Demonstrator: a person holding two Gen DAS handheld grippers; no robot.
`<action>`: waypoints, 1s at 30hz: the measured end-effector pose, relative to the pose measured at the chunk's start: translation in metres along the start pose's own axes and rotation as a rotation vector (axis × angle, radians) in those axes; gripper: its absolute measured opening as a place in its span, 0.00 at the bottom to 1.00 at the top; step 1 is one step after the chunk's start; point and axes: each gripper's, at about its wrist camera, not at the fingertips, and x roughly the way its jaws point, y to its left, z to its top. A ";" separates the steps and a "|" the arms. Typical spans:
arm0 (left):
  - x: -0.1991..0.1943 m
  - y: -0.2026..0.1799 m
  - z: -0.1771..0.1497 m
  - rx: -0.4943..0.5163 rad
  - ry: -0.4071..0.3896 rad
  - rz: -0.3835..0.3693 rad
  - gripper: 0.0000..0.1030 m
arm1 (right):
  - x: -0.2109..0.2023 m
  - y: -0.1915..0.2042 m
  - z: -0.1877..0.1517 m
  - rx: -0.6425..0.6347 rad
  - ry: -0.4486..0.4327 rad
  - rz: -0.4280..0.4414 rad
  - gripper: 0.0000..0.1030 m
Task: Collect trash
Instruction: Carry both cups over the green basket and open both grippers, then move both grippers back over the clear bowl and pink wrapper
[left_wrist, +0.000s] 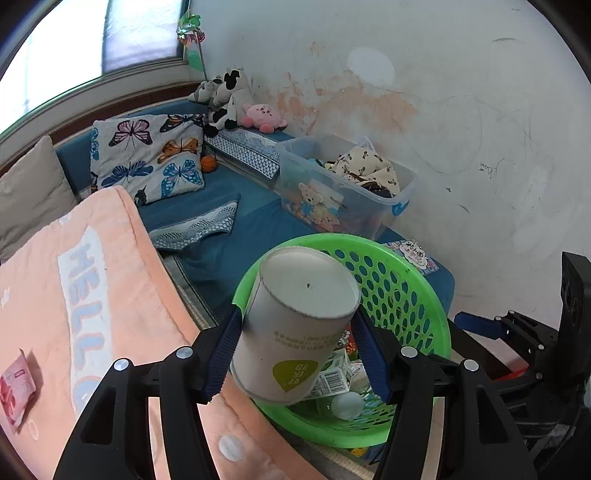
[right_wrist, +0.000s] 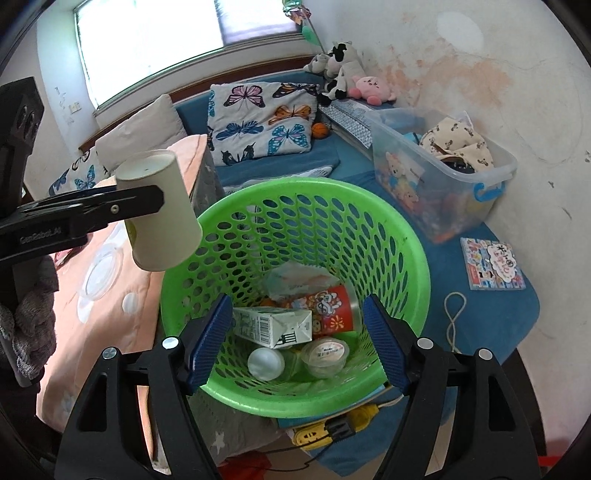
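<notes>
Cup over the basket

Your left gripper (left_wrist: 295, 347) squeezes the paper cup (left_wrist: 295, 325) above the green basket (right_wrist: 406, 236); your right gripper (right_wrist: 299, 343) is apart, empty.

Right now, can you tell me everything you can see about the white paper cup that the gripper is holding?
The white paper cup looks like thin card, wider at its mouth, narrower at its closed flat base, which has a small dark speck. A green leaf-shaped label and a line of tiny print mark its side. It is tilted, base up towards the wall. The left gripper squeezes its sides between blue ribbed pads. It hangs in the air over the near-left rim of the green plastic basket, touching nothing else.
</notes>
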 end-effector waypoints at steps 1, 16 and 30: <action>0.001 0.000 0.000 -0.002 0.000 -0.005 0.58 | 0.000 0.001 0.000 0.001 0.000 0.001 0.71; -0.050 0.029 -0.016 -0.029 -0.061 0.024 0.70 | -0.011 0.035 0.004 -0.059 -0.026 0.057 0.71; -0.121 0.132 -0.057 -0.191 -0.091 0.218 0.70 | 0.005 0.125 0.011 -0.198 -0.001 0.204 0.74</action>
